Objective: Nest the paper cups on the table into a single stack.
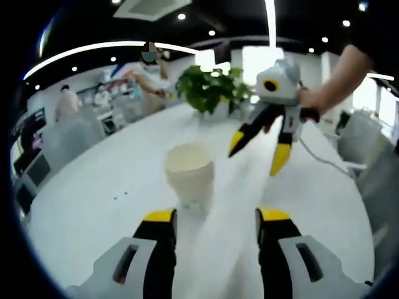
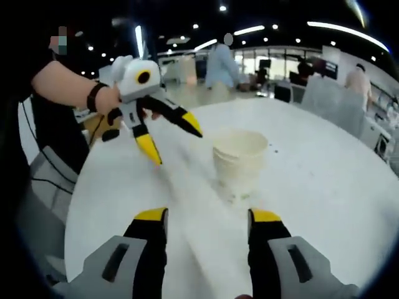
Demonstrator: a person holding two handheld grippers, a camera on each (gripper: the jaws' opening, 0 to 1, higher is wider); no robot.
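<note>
My left hand-held gripper [image 1: 215, 224] hangs wide open over the white round desk [image 1: 93, 205]. Just beyond it, the cream paper cup [image 1: 189, 173] stands upright mid-desk. Farther off, my right hand-held gripper [image 1: 255, 152] hovers open, holding nothing.

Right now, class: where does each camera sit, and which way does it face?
Left gripper view: rides the left gripper, facing the paper cup and a plant; the right gripper and hand show.
Right gripper view: rides the right gripper, facing the cup; the left gripper and arm show.
Shared: cup, white table.
</note>
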